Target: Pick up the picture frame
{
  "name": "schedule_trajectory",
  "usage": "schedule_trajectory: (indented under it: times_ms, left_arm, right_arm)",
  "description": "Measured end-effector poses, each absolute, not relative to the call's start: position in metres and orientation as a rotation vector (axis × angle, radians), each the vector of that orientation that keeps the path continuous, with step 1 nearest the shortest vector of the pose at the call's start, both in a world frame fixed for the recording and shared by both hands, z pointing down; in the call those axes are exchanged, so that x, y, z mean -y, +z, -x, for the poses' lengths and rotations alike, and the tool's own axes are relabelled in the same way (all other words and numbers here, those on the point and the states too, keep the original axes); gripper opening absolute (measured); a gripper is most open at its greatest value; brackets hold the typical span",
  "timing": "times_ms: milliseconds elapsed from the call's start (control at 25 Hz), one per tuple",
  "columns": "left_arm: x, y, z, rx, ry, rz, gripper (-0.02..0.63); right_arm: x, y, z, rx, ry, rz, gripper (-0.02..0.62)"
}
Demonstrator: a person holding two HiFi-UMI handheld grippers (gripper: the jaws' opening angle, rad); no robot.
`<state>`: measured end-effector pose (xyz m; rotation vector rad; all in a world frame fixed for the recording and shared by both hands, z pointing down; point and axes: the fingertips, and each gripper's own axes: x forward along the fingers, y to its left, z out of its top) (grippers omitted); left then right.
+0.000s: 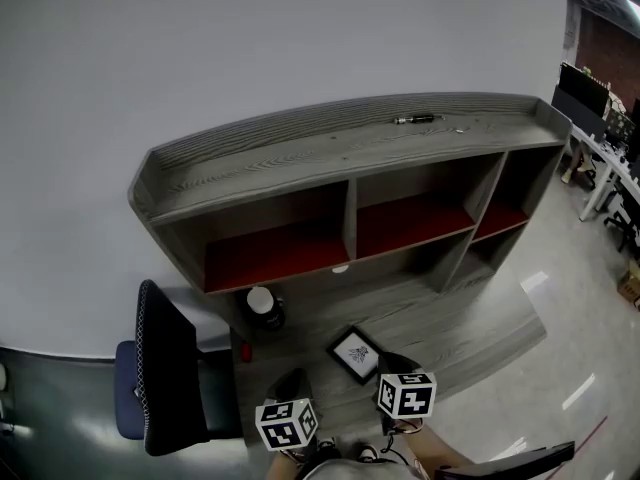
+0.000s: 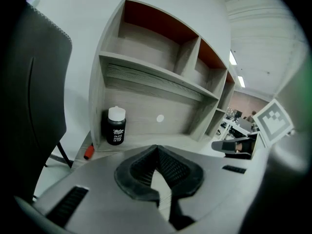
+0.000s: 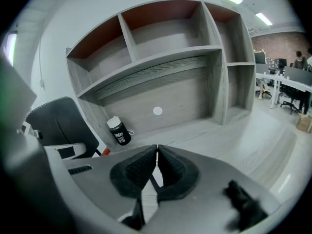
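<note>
left gripper (image 1: 291,388): jaws together, nothing between them. Small black-rimmed picture frame with a white mat (image 1: 355,355) lies flat on the grey wood-grain desk (image 1: 470,338), ahead of both tools and between them, turned corner-on to them. right gripper (image 1: 394,366): jaws also together and empty, tip just beside the frame's right corner, so it's nearer than the left. Either needs to open before a grab, I'd say. Neither gripper view shows the frame, as each tool's body blocks it. Long axis is hard to call; it looks near-square.
</note>
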<state>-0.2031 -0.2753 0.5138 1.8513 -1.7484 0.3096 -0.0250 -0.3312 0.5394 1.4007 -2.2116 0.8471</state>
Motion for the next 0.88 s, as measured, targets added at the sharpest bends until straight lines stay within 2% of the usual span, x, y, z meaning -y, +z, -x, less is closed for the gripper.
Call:
schedule_trajectory:
  times_ms: [480,880]
  left_arm:
    - [0.278,0.579,0.180,1.546,0.450,-1.844,0.012]
    - [0.269,0.624,0.156,1.403,0.569,-1.859,0.012]
  right_arm:
    - [0.314,0.587,0.001,2.050,0.966,-1.483,0.034]
    - [0.288,0.635,0.010,1.984,1.087,-1.469,0.033]
